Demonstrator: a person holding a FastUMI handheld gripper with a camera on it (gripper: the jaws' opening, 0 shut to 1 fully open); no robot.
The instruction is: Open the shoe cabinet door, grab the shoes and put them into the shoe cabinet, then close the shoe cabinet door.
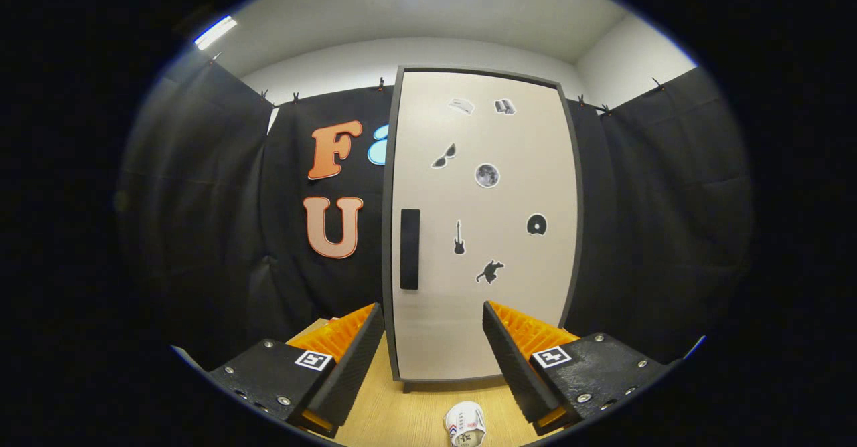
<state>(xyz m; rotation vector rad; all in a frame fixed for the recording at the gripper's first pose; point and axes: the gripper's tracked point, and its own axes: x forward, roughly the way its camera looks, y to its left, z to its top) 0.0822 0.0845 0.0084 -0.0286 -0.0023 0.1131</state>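
Here is the cabinet point(482, 226), standing upright on the wooden floor point(402, 420) straight ahead of the gripper point(434, 360), and its door point(489, 313) is flat shut, flush in the dark frame. So nothing on the list is ticked off: the door is not open, no shoe is inside as far as anyone can see, and the closing comes last of all.

The fingers stand spread wide apart, released, gripping nothing, with bare floor and the foot of the cabinet showing between them. They point at the lower part of the door, well short of it.

The handle point(410, 249) is a dark vertical bar on the door's left side, above and beyond the left finger (the stickers scattered over the panel are just decoration). That is the first target, by my reckoning: close on the bar and swing the door out.

And the shoe point(465, 423)? A white one lies on the floor just below the gap between the fingers, nearer than the cabinet. It is cut off down there, so whether a second sits beside it I cannot tell.

Three steps left, then: open, load, close.
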